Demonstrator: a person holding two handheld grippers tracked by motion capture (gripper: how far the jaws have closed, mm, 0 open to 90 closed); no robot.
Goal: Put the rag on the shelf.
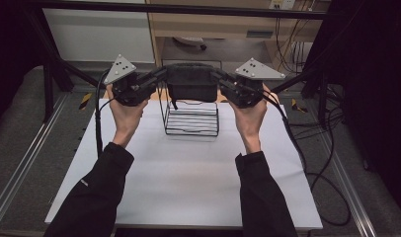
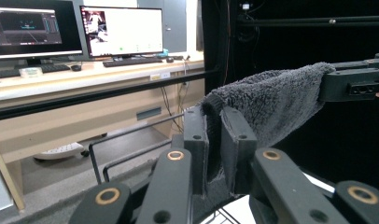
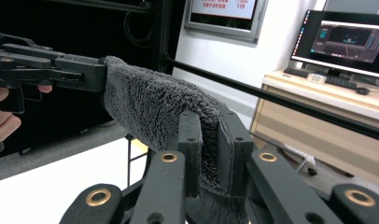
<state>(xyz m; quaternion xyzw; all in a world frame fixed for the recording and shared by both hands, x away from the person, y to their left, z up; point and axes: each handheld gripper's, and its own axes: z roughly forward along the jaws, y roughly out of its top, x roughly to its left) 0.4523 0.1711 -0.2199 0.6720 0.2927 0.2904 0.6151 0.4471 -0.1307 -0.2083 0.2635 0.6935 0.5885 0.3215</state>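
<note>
A: From the high view, a dark grey towel is seen stretched between the two grippers, lifted clear above a black wire basket that stands on the white table.

B: And the grips?

A: The left gripper is clamped on the towel's left end, the right gripper on its right end. Both are held up at about the same height, with the jaws pointed inward toward each other. The towel's middle hangs slightly, just above the basket's back rim.

B: Over to the left gripper view.

A: The left gripper is shown pinched tight on a corner of the fluffy towel; the cloth is squeezed between the two pads and bunched below them. The far end is seen gripped by the right gripper at the upper right. Behind, a desk with monitors can be made out.

B: And the right gripper view?

A: The same is mirrored. The right gripper is closed hard on the towel, pile pressed between the pads. The cloth is drawn up and leftward to the left gripper, where its other end is held. The white table lies below, and one corner of the basket is glimpsed under the cloth.
</note>
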